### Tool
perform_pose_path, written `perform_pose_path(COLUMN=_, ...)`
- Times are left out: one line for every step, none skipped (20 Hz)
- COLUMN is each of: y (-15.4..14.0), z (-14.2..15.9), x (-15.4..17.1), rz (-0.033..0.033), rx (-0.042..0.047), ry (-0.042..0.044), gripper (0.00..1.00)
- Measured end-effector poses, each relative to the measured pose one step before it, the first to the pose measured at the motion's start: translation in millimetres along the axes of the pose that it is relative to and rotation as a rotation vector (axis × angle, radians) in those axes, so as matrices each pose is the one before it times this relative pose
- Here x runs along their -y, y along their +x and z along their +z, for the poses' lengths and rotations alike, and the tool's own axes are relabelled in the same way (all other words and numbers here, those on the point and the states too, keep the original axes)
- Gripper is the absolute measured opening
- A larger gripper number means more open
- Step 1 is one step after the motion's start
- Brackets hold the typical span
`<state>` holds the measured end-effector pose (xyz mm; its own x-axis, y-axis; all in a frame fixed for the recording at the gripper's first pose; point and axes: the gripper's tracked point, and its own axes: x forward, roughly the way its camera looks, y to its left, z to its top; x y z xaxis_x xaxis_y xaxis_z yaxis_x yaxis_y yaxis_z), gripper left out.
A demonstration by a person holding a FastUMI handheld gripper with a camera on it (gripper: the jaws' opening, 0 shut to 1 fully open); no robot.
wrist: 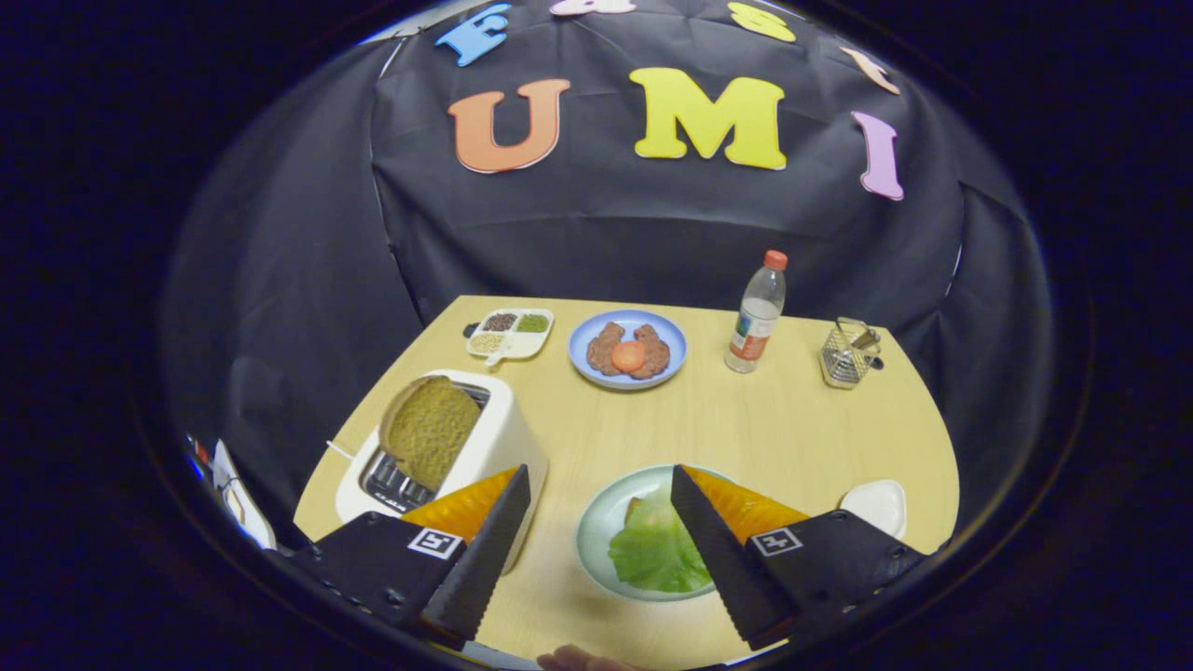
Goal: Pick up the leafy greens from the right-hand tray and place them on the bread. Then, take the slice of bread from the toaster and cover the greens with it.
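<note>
A green lettuce leaf [652, 552] lies on a pale green plate [592, 531] close in front of me, partly behind my right finger. A small brownish edge [634, 509] peeks out from under the leaf; I cannot tell what it is. A brown slice of bread [429, 429] stands tilted in the slot of a white toaster [503, 438], just beyond my left finger. My gripper [599, 471] is open, its fingers wide apart with nothing between them, hovering over the near side of the plate.
Further back on the wooden table are a blue plate [585, 368] with meat patties and a tomato slice, a white compartment tray [511, 334], a plastic bottle [757, 314] and a wire basket [848, 352]. A small white dish [876, 505] sits by my right finger.
</note>
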<state>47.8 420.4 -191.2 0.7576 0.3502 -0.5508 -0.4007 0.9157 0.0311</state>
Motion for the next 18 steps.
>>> perform_pose_path(y=-2.07, z=2.5, x=-12.78, rz=0.00651, rx=0.00624, ry=-0.01089, gripper=0.96)
perform_pose_path(y=-1.82, z=3.65, x=-10.37, rz=0.00248, rx=0.00694, ry=-0.0051, gripper=0.96)
perform_pose_path(y=-0.64, z=3.05, x=-11.21, rz=0.0067, rx=0.00084, ry=-0.00457, gripper=0.96)
perform_pose_path(y=-0.66, z=2.83, x=-8.66, rz=0.00165, rx=0.00033, ry=-0.00334, gripper=0.96)
perform_pose_path(y=0.22, z=2.98, x=-8.54, rz=0.00122, rx=0.00198, ry=-0.00303, gripper=0.96)
perform_pose_path(y=0.59, z=3.28, x=-10.69, rz=0.00162, rx=0.00504, ry=-0.00522, gripper=0.96)
perform_pose_path(y=0.09, z=1.79, x=-8.94, rz=0.00407, rx=0.00214, ry=-0.0066, gripper=0.96)
perform_pose_path(y=1.47, z=2.05, x=-9.72, rz=0.00942, rx=0.00096, ry=-0.00872, gripper=0.96)
perform_pose_path(y=3.76, z=0.07, x=-8.82, rz=0.00835, rx=-0.00044, ry=-0.01257, gripper=0.96)
perform_pose_path(y=2.44, z=0.75, x=-7.44, rz=0.00565, rx=-0.00013, ry=-0.0118, gripper=0.96)
perform_pose_path(y=4.14, z=0.26, x=-8.6, rz=0.00119, rx=0.00061, ry=-0.01257, gripper=0.96)
perform_pose_path(y=4.72, z=0.06, x=-5.21, rz=-0.00315, rx=-0.00091, ry=-0.00911, gripper=0.96)
perform_pose_path(y=6.01, z=-0.14, x=-2.59, rz=-0.01377, rx=-0.0047, ry=-0.0085, gripper=0.96)
perform_pose_path(y=6.58, z=-1.19, x=-0.38, rz=-0.0246, rx=-0.01036, ry=-0.00694, gripper=0.97)
perform_pose_path(y=5.7, z=-1.63, x=2.33, rz=-0.03051, rx=-0.0163, ry=-0.00241, gripper=0.97)
perform_pose_path(y=7.6, z=-1.45, x=-1.04, rz=-0.02206, rx=-0.01708, ry=0.00234, gripper=0.95)
perform_pose_path(y=5.5, z=0.28, x=-0.56, rz=-0.01866, rx=-0.01269, ry=-0.0004, gripper=0.94)
perform_pose_path(y=4.27, z=1.52, x=-0.21, rz=-0.01617, rx=-0.00739, ry=-0.00314, gripper=0.93)
